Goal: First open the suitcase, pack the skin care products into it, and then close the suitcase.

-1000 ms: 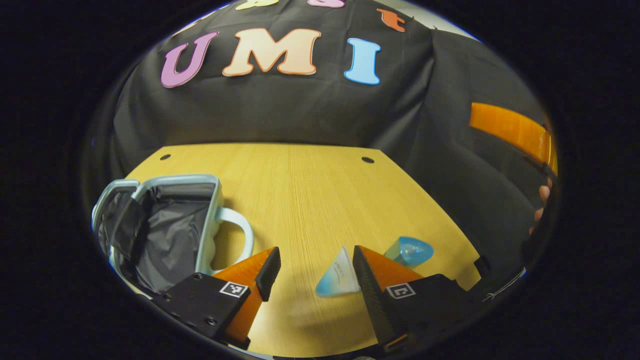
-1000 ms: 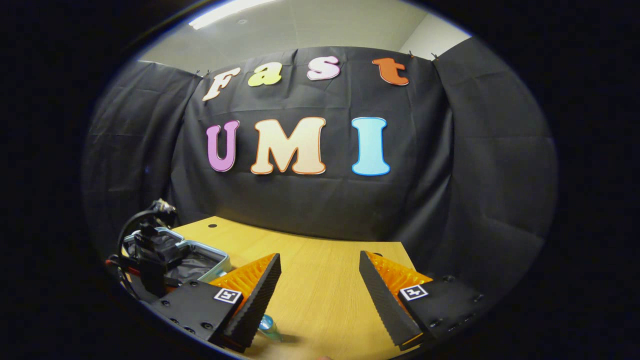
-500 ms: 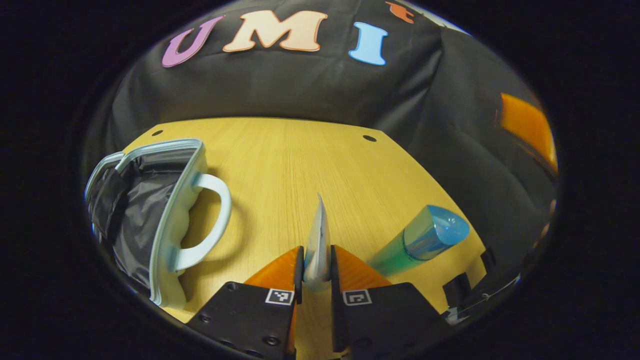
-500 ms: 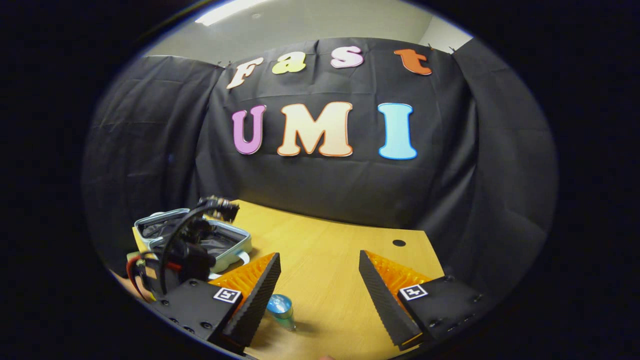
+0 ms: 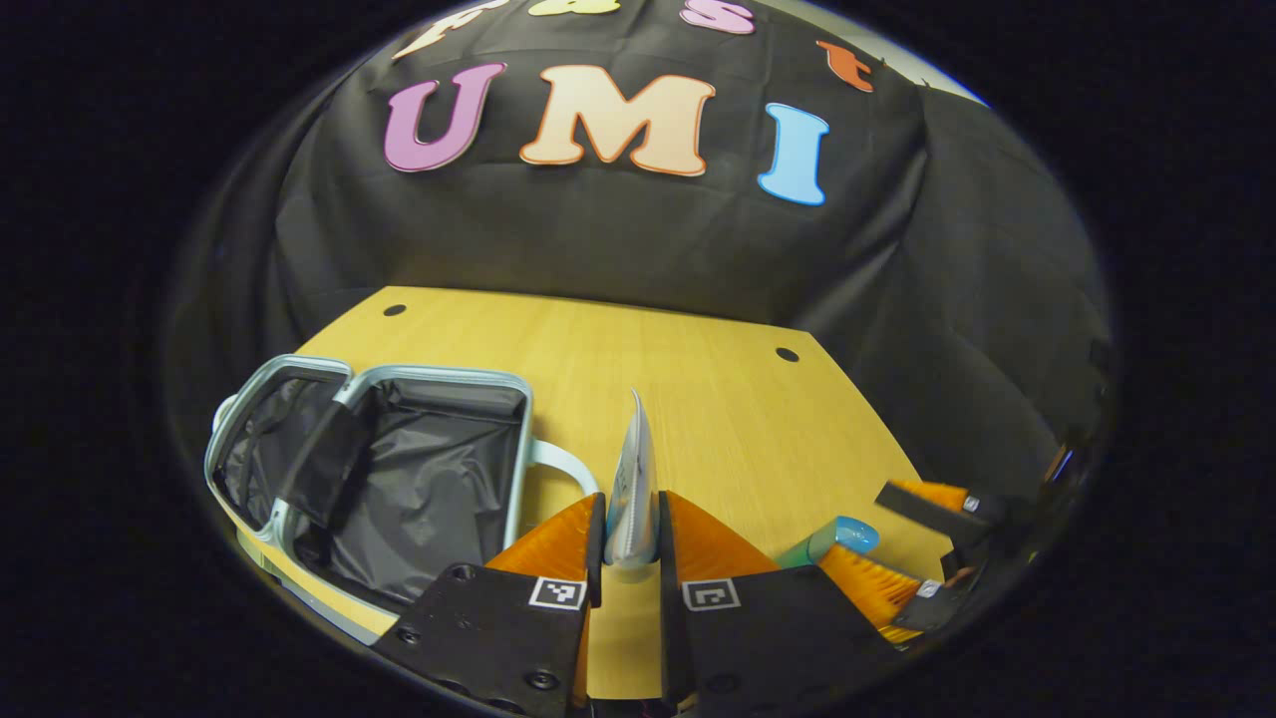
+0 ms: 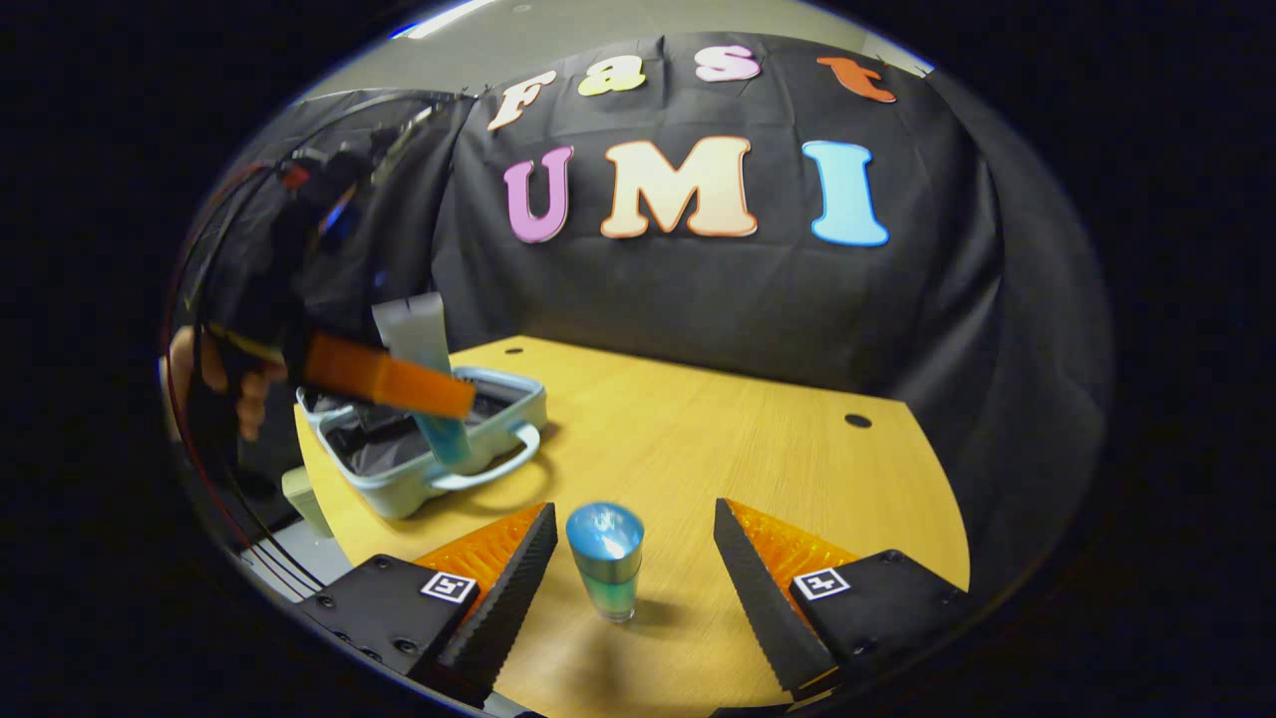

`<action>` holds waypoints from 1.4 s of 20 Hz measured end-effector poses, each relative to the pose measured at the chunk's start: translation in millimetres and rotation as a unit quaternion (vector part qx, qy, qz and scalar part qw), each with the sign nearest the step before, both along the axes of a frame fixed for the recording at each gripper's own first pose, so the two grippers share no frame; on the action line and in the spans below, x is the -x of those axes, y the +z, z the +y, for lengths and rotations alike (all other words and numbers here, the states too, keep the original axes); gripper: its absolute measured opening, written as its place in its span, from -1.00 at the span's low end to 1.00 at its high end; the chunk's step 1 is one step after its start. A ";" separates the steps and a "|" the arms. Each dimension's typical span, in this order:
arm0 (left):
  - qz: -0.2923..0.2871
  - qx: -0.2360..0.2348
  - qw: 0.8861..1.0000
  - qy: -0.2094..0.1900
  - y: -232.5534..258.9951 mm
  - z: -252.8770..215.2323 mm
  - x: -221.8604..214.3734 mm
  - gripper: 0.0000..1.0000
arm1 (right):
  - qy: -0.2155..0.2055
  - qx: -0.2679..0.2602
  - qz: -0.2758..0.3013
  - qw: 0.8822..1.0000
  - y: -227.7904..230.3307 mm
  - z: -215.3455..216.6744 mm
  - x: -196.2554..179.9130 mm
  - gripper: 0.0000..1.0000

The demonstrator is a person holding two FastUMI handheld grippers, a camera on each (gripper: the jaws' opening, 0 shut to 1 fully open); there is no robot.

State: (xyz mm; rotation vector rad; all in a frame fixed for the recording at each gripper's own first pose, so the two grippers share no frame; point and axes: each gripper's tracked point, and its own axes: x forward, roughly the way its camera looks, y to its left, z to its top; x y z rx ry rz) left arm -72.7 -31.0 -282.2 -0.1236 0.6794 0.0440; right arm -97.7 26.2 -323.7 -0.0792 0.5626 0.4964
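Note:
My left gripper (image 5: 630,511) is shut on a flat white-and-blue tube (image 5: 635,454), held on edge above the table. The small pale-blue suitcase (image 5: 399,469) lies open just to its left, with dark lining and nothing inside that I can see. In the right gripper view the left gripper (image 6: 394,377) holds the tube (image 6: 417,329) in the air over the suitcase (image 6: 439,449). My right gripper (image 6: 633,583) is open, low over the table. A green bottle with a blue cap (image 6: 605,558) stands upright between its fingers, untouched. That bottle (image 5: 835,537) and the right gripper (image 5: 897,546) sit at the lower right of the left gripper view.
The yellow wooden table (image 6: 758,449) has two small round holes near its far edge. Black cloth walls close the booth at the back and right. A hand (image 6: 204,379) holds the left gripper at the far left. The suitcase handle (image 6: 488,469) faces the table's middle.
The left gripper shut on the tube, then lifted it toward the open suitcase. The right gripper came down and forward, so the bottle now stands between its open fingers.

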 end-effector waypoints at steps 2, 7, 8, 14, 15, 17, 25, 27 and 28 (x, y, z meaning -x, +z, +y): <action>0.003 -0.015 1.000 0.012 5.3 13.1 6.0 -0.59 | 0.003 -0.002 0.027 1.000 -18.8 0.9 7.3 0.94; 0.017 -0.027 0.999 0.036 4.5 37.5 21.8 -0.59 | 0.009 -0.002 0.045 0.999 -25.8 15.2 2.8 -0.07; 0.019 -0.033 0.999 0.039 6.3 45.1 24.7 -0.58 | 0.009 -0.007 0.061 0.998 -25.9 18.9 1.3 -0.05; 0.081 -0.075 0.992 0.069 -11.0 131.3 39.8 -0.59 | 0.009 -0.046 0.090 0.995 23.6 66.8 -11.9 -0.05; 0.096 -0.079 0.990 0.068 -17.8 145.4 43.5 -0.59 | 0.014 -0.057 0.091 0.994 35.8 82.2 -12.7 -0.06; 0.123 -0.078 0.987 0.066 -33.5 166.0 44.4 -0.58 | 0.027 -0.074 0.091 0.993 56.5 114.8 -12.9 -0.06; 0.211 -0.043 0.976 0.018 -95.7 190.3 51.4 -0.58 | 0.081 -0.133 0.173 0.973 68.1 223.1 9.0 -0.06; 0.221 -0.031 0.975 0.012 -106.6 191.2 50.0 -0.56 | 0.087 -0.116 0.192 0.971 55.3 234.6 12.9 -0.10; 0.229 -0.028 0.973 0.010 -111.5 192.8 49.8 -0.55 | 0.087 -0.109 0.202 0.969 49.1 239.8 13.1 -0.10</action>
